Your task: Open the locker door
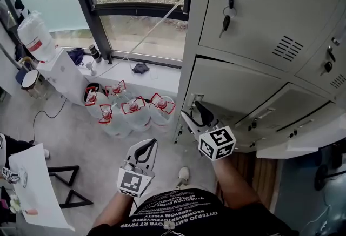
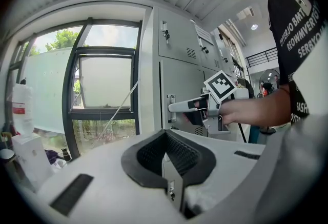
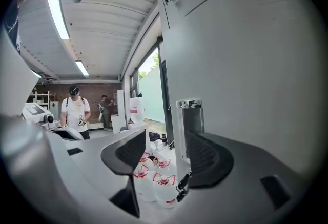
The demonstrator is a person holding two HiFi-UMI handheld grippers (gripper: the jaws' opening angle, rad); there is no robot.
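Observation:
The grey locker door (image 1: 238, 94) in the second row appears a little ajar, its free left edge out from the cabinet. A chrome handle plate (image 3: 189, 106) sits on that edge, with a key (image 3: 183, 190) hanging below it. My right gripper (image 1: 193, 113) is at this edge and open. In the right gripper view the door edge (image 3: 177, 130) stands between the open jaws (image 3: 166, 138), close to the right pad (image 3: 205, 156); no pad presses on it. My left gripper (image 1: 151, 144) hangs lower left, away from the lockers, shut and empty (image 2: 166, 138). It looks towards the right gripper (image 2: 197, 107).
Several big water bottles (image 1: 130, 110) stand on the floor left of the lockers, under the window (image 1: 140, 29). A water dispenser (image 1: 38, 40) is at far left. Keys (image 1: 227, 16) hang in the locker above. Lower locker doors (image 1: 281, 116) jut out at right. Two people (image 3: 75, 110) stand far off.

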